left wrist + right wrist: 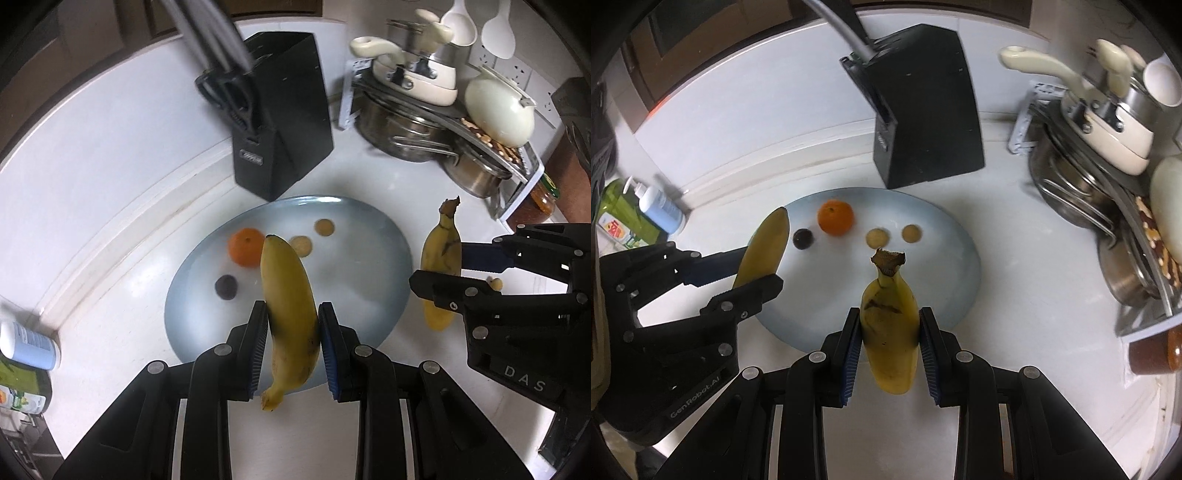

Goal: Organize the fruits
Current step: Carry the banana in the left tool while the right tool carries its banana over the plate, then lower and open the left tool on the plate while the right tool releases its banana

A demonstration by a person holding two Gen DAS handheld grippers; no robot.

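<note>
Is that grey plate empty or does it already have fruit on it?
Not empty. The grey plate holds an orange, a dark fruit and two tan ones.

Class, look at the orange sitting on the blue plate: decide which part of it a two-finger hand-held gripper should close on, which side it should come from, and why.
Grip the orange across its widest middle, coming down from above. It is round, so no side offers a handle, and it sits free on the plate. The dark fruit lies close on one side, so I would place the fingers on the two flanks away from it.

Dim indoor light, soft shadows, fisheye-bent edges, blurred periphery.
</note>
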